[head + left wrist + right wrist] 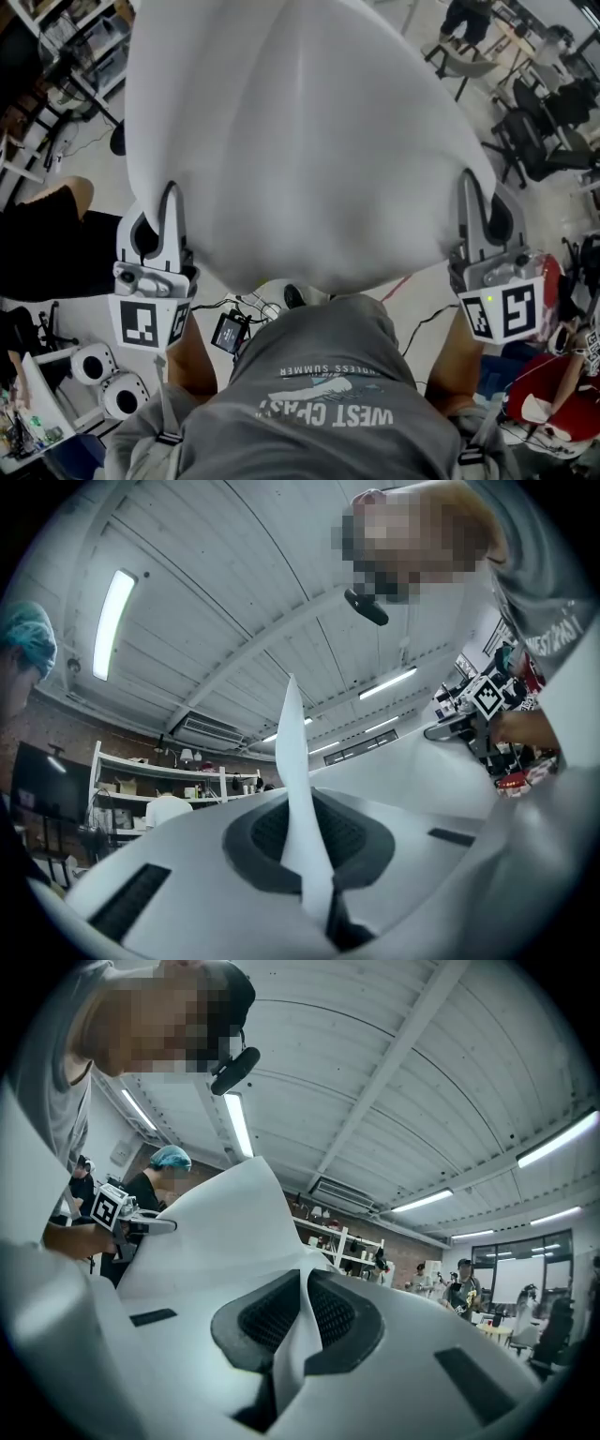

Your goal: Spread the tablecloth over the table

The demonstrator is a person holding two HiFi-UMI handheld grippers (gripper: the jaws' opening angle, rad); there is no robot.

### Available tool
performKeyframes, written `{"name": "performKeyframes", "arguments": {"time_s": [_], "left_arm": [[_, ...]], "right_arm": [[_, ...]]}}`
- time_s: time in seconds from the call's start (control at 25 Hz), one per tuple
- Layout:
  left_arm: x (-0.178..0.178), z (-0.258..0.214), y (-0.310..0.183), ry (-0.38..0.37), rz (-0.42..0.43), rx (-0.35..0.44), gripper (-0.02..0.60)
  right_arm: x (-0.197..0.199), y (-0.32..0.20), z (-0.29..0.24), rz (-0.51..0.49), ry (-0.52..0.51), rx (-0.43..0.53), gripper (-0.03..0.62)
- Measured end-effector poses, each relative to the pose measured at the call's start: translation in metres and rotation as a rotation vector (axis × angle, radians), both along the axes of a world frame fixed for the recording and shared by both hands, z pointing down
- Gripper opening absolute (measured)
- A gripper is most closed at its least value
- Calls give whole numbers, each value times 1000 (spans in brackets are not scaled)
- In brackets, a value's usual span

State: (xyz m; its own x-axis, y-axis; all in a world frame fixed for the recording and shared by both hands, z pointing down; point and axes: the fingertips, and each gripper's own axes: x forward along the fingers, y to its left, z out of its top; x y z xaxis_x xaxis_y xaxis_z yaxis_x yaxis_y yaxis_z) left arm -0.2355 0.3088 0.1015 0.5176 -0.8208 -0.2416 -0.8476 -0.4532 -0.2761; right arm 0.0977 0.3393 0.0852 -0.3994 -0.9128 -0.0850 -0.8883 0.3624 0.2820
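A large white tablecloth [300,141] billows up in the air in front of me and fills most of the head view. My left gripper [171,192] is shut on its near left edge and my right gripper [466,183] on its near right edge, both held at about the same height. In the left gripper view a strip of cloth [298,789] rises from the closed jaws of the left gripper [314,874]. The right gripper view shows a fold of cloth [234,1213] pinched the same way in the right gripper [291,1354]. No table shows; the cloth hides what lies below it.
Black office chairs [539,131] stand at the far right and shelving [75,47] at the far left. A person in black [47,244] is close on my left. White round devices [108,380] lie at the lower left, and cables run across the floor [412,300].
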Motion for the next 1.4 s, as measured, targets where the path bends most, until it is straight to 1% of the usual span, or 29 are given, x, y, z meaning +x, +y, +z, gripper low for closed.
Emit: {"name": "performKeyframes", "arguments": {"time_s": [0.2, 0.4, 0.72, 1.08, 1.4], "left_arm": [[2, 4, -16, 1, 14, -9, 2], [20, 1, -43, -7, 4, -21, 2], [46, 5, -94, -29, -54, -53, 2], [91, 14, -152, -48, -129, -82, 2], [111, 16, -183, -44, -194, -88, 2]], "right_arm": [[2, -16, 4, 6, -7, -11, 11], [17, -46, 2, -10, -12, -19, 11], [45, -112, 11, -67, -29, -37, 11], [90, -191, 23, -141, -49, -57, 12], [107, -243, 26, -213, -52, -62, 12]]}}
